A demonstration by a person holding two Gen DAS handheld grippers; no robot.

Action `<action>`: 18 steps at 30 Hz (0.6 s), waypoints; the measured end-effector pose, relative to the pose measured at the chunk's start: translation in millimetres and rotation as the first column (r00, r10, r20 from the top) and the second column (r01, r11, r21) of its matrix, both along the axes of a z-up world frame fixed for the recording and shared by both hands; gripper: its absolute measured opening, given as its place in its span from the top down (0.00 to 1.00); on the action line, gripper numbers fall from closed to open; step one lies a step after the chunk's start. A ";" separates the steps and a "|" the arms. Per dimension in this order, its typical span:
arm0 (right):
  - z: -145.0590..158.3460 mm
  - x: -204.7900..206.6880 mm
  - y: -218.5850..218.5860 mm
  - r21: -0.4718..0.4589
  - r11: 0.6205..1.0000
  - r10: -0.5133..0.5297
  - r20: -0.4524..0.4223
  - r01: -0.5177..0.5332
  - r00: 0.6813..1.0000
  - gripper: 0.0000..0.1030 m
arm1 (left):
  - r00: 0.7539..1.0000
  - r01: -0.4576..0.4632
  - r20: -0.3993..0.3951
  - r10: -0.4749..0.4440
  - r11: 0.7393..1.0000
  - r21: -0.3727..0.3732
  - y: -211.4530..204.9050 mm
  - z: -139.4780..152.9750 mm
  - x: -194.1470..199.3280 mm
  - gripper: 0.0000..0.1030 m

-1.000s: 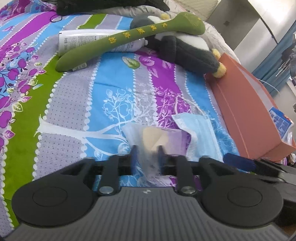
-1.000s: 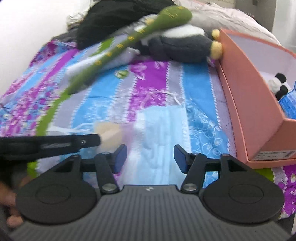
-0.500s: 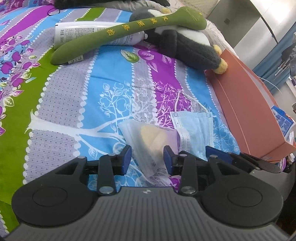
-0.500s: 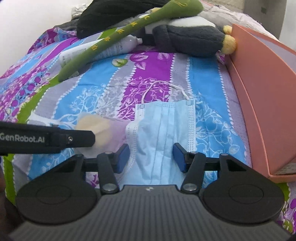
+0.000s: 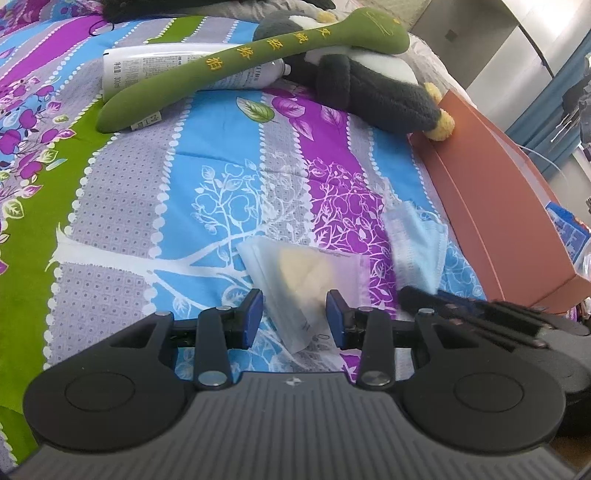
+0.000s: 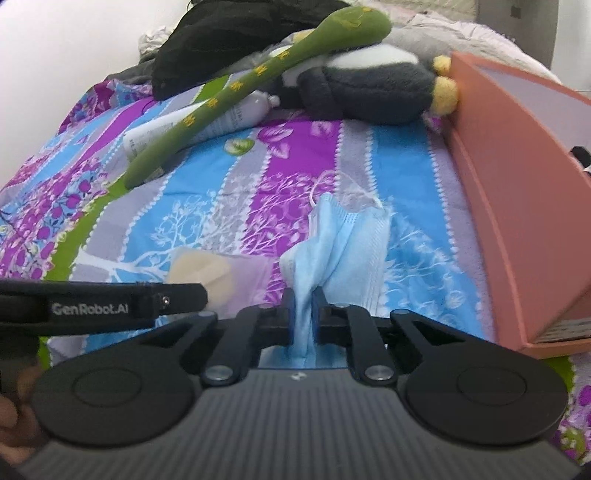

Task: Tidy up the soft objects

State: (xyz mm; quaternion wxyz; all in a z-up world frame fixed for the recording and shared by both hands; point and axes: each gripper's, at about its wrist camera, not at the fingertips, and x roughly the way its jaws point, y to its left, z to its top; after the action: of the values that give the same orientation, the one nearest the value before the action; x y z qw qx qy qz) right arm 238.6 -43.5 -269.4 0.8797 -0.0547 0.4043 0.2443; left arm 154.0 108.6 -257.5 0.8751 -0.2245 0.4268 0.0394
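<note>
A clear packet with a cream pad inside (image 5: 306, 275) lies on the patterned bedspread. My left gripper (image 5: 294, 318) is open, its blue pads on either side of the packet's near end. A light blue face mask (image 6: 343, 240) lies just right of the packet; it also shows in the left wrist view (image 5: 417, 245). My right gripper (image 6: 303, 310) is shut on the mask's near edge, which bunches up between the pads. The packet shows in the right wrist view (image 6: 201, 267), partly behind the left gripper's finger.
A salmon-coloured open box (image 6: 517, 206) stands along the right. At the far end lie a long green plush (image 5: 255, 61), a white tube (image 5: 147, 70), a grey penguin plush (image 5: 373, 96) and dark clothing (image 6: 236, 33).
My left gripper opened and let go of the packet, then drew back a little. My right gripper moved onto the mask and closed on its near edge, crumpling it.
</note>
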 end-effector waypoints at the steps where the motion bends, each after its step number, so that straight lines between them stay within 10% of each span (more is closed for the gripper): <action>1: 0.3 0.8 -2.7 -0.008 1.000 -0.006 0.004 0.006 1.000 0.88 | 1.000 0.003 0.001 -0.003 1.000 0.006 -1.2 0.0 0.4 0.58; 18: 21.5 -11.5 -24.8 -0.019 0.999 -0.041 0.027 0.042 0.999 0.88 | 0.997 0.045 0.067 -0.047 0.998 0.038 -23.7 25.7 -3.5 0.88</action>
State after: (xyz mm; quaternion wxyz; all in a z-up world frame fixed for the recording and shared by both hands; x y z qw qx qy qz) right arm 227.1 -68.3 -247.9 0.8892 -0.0583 0.3962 0.2212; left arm 150.4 85.0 -231.8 0.8936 -0.1998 0.4014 0.0193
